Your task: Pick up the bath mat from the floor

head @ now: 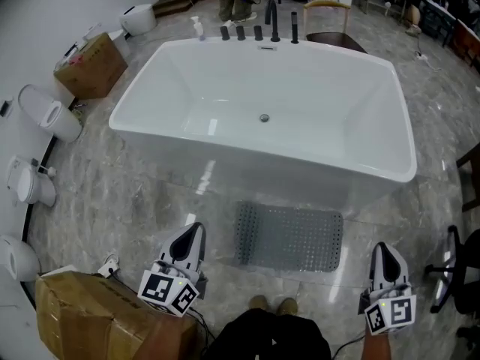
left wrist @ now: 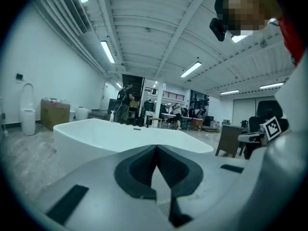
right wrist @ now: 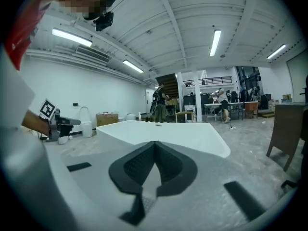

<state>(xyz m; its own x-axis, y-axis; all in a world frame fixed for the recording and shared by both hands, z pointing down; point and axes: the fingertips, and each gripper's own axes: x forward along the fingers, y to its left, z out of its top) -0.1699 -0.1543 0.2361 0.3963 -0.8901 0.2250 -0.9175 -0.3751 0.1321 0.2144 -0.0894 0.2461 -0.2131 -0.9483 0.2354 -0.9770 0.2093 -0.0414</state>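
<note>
Floor before the bathtub holds the bath mat flat, untouched; left gripper and right gripper flank it, jaws pressed together, empty, likely lining up.

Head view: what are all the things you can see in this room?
Tub: one, white, middle of the floor.
Mat: one, grey, flat on the floor in front of the tub.
Taps: several, black, on the tub's far rim.
Bottle: one, white, left of the taps.
Boxes: two, brown, one far left, one in the near left corner.
Toilets: several, white, along the left wall.
Shoes: two, tan, just behind the mat.
Left gripper: one, white and black, shut and empty, left of the mat.
Right gripper: one, white and black, shut and empty, right of the mat.
</note>
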